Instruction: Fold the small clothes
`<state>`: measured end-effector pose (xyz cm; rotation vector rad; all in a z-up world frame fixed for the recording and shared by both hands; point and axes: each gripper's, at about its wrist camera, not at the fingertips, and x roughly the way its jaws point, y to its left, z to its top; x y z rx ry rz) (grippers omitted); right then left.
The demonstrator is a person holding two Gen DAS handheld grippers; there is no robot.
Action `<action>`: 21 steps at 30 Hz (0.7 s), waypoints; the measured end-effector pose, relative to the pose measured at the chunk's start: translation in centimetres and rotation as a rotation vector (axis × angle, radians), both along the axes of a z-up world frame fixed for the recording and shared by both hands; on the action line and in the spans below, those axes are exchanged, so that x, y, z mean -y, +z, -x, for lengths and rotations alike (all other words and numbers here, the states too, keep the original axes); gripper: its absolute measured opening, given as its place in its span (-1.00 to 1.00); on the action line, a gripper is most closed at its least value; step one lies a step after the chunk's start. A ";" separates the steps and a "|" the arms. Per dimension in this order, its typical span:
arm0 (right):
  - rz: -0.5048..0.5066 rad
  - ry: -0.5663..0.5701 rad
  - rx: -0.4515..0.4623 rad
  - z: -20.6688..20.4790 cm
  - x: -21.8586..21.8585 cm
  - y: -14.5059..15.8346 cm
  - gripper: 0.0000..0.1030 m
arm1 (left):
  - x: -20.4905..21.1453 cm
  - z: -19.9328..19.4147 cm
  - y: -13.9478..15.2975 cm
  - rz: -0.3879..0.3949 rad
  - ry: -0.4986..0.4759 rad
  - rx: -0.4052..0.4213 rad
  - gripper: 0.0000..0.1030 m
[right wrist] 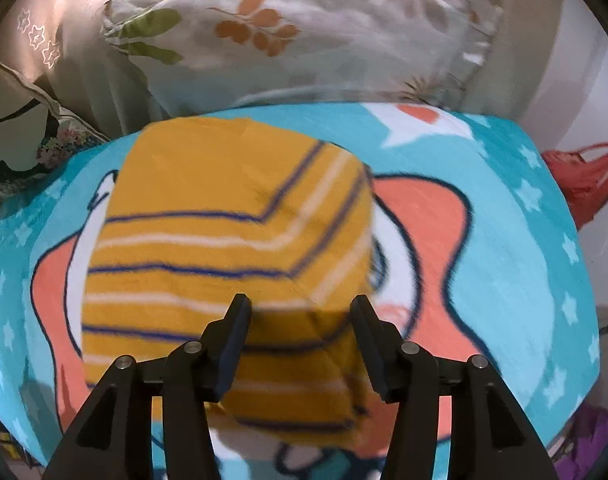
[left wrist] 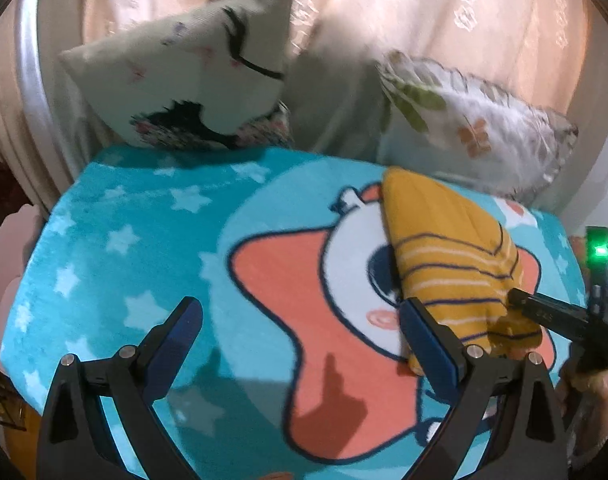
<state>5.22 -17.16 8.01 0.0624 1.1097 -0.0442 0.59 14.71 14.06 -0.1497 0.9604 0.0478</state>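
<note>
Left gripper (left wrist: 302, 322) has its fingers spread wide, nothing between them, hovering over the blanket (left wrist: 144, 240); its right finger (left wrist: 426, 338) sits just beside the near left edge of the shirt (left wrist: 448, 256), contact unclear. Right gripper (right wrist: 300, 332) is open at a middling gap, fingers over the near edge of the shirt (right wrist: 228, 248); whether the tips press the cloth I cannot tell, motion blur. In the left view the right gripper (left wrist: 552, 312) comes in from the right, tip at the shirt's near right corner. Shirt is mustard yellow with navy and white stripes, folded into a compact block with a striped flap turned over on top, lying on the right half of the blanket, over the cartoon star figure. Blanket is teal with pale stars and a coral star character, covering the bed. At the far edge lean two pillows: eyelash pillow (left wrist: 184, 80) far left, leaf pillow (left wrist: 472, 124) far right, just beyond the shirt. Red cloth (right wrist: 584, 176) shows off the right edge, purple item (right wrist: 588, 436) off the near right corner. Curtain (left wrist: 424, 8) behind.
</note>
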 end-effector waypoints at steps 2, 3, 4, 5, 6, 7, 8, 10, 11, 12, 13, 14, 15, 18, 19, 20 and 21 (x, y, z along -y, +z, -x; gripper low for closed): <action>-0.008 -0.007 0.004 1.2 1.2 -0.1 0.20 | 1.8 0.0 -1.1 -0.008 -0.024 -0.037 0.91; -0.016 -0.008 0.005 1.8 1.9 -0.1 0.23 | 2.4 0.0 -1.4 -0.011 -0.033 -0.050 0.91; -0.021 -0.007 0.008 2.5 2.5 -0.2 0.23 | 3.4 0.2 -1.9 -0.013 -0.048 -0.068 0.91; -0.022 -0.006 0.012 3.2 3.1 -0.3 0.24 | 4.2 0.3 -2.2 -0.017 -0.056 -0.079 0.91; -0.021 -0.004 0.015 3.7 3.4 -0.3 0.25 | 4.9 0.5 -2.5 -0.021 -0.065 -0.092 0.91; -0.022 -0.001 0.019 4.2 3.8 -0.3 0.26 | 6.1 0.8 -2.9 -0.024 -0.076 -0.109 0.91; -0.029 0.002 0.024 4.7 4.2 -0.3 0.29 | 7.0 1.1 -3.2 -0.027 -0.083 -0.121 0.91; -0.053 0.014 0.029 5.7 5.0 -0.3 0.31 | 8.5 1.6 -3.5 -0.033 -0.093 -0.138 0.91; -0.054 0.025 0.028 6.1 5.2 -0.4 0.31 | 9.6 2.0 -3.7 -0.033 -0.103 -0.151 0.91; -0.050 0.033 0.028 6.3 5.4 -0.4 0.31 | 10.2 2.1 -3.8 -0.032 -0.108 -0.156 0.91; -0.043 0.037 0.031 6.7 5.7 -0.4 0.31 | 11.0 2.4 -3.8 -0.029 -0.113 -0.159 0.91; -0.036 0.042 0.035 7.2 6.1 -0.4 0.31 | 12.0 2.8 -3.7 -0.025 -0.118 -0.157 0.91; -0.037 0.045 0.037 7.4 6.5 -0.4 0.31 | 12.5 3.0 -3.6 -0.023 -0.123 -0.155 0.91; -0.061 0.041 0.034 8.6 7.9 -0.5 0.31 | 14.5 3.7 -3.3 -0.016 -0.127 -0.142 0.91; -0.068 0.039 0.031 9.0 8.4 -0.6 0.31 | 15.1 4.0 -3.2 -0.015 -0.128 -0.139 0.91; -0.071 0.036 0.029 9.3 8.8 -0.7 0.31 | 15.8 4.2 -3.1 -0.012 -0.130 -0.138 0.91; -0.071 0.033 0.027 9.5 9.2 -0.8 0.31 | 16.2 4.3 -3.1 -0.012 -0.132 -0.139 0.91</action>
